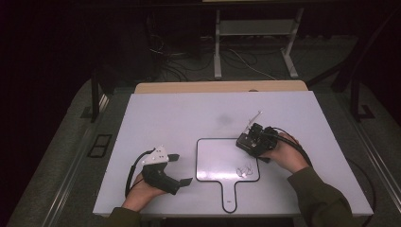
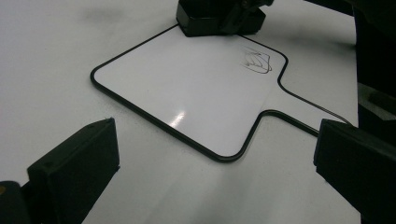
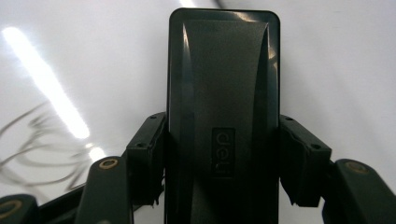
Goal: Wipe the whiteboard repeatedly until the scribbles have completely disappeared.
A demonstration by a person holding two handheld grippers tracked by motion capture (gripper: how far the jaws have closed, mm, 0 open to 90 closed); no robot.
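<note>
High view: your right gripper (image 1: pixel 249 140) clamps an eraser (image 1: pixel 246 142) at the board's (image 1: pixel 215 161) far right corner; the scribble (image 1: pixel 244 169) lies nearer you, so a short stroke could miss it.

Left gripper view: your left gripper (image 2: pixel 215 163) stands open and empty, the board just ahead; unpinned, it might slide.

Right gripper view: the eraser (image 3: pixel 224 112) sits squarely between the jaws, the scribble (image 3: pixel 32 144) off left.

My high view: table (image 1: pixel 189 118) lit evenly, surroundings near black. Glare streak on the whiteboard (image 3: pixel 46 70) beside my eraser (image 3: pixel 224 107); a small hotspot in my left gripper view. Close jaws soft.
</note>
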